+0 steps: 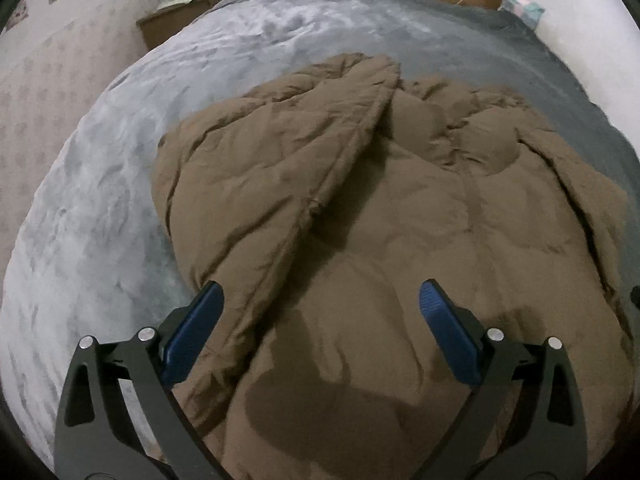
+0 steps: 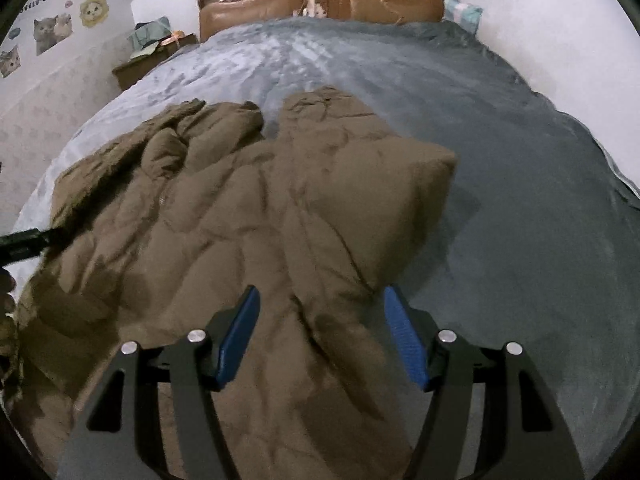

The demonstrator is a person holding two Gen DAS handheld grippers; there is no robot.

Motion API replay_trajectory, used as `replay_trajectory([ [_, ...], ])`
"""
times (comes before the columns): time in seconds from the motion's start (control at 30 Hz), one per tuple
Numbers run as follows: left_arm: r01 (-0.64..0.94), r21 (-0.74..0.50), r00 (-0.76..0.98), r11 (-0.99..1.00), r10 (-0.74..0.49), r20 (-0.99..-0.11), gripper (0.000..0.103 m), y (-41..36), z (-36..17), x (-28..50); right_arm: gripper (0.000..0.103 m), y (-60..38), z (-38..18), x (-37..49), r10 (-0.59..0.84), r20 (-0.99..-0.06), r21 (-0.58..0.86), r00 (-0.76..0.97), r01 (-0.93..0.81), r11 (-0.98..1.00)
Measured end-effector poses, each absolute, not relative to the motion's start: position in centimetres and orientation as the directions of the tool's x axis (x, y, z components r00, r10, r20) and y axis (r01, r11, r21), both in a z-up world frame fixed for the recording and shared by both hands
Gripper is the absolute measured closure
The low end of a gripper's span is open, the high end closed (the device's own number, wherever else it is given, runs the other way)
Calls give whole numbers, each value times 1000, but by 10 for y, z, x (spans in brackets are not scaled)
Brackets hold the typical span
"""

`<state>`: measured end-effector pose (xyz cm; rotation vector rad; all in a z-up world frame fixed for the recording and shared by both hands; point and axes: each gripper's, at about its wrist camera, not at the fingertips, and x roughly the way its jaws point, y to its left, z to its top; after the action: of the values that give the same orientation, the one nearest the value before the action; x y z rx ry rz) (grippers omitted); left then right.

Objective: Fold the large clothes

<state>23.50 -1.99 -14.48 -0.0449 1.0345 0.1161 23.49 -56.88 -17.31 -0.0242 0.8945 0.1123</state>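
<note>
both tongs open, nothing held: left gripper (image 1: pixel 320 304) wide, right gripper (image 2: pixel 318 308) narrower. brown puffer coat (image 1: pixel 380 220) right under both, on grey bedspread (image 1: pixel 100 208). risk imo: slick puffy fabric slips out w/ shallow pinch.

Brown puffy coat (image 1: pixel 380 216) sprawled flat on bed, sleeves seemingly folded inward.

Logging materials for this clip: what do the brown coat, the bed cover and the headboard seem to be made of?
Brown coat: padded, quilted fabric with a matte finish, probably synthetic shell; puffy stitched sections show.
Bed cover: plush, fleece-like grey fabric; brushed nap marks catch light.
Headboard: carved wood frame with glossy tan panels, probably leather or imitation; what looks like plastic wrap covers parts.
</note>
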Motion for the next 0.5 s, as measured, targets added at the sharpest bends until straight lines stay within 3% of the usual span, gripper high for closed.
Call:
replay_trajectory([
  [0.27, -174, 60, 474, 983, 136, -870, 6, -3, -126, 256, 38, -517, -145, 307, 152, -809, 24, 568, -226, 974],
  [0.4, -249, 7, 452, 968, 123, -884, 6, 16, -132, 275, 38, -469, -135, 357, 162, -803, -44, 574, -328, 943],
  [0.5, -270, -28, 439, 962, 97, -893, 13, 29, -142, 286, 38, -438, -137, 389, 181, -799, -58, 574, -372, 927],
])
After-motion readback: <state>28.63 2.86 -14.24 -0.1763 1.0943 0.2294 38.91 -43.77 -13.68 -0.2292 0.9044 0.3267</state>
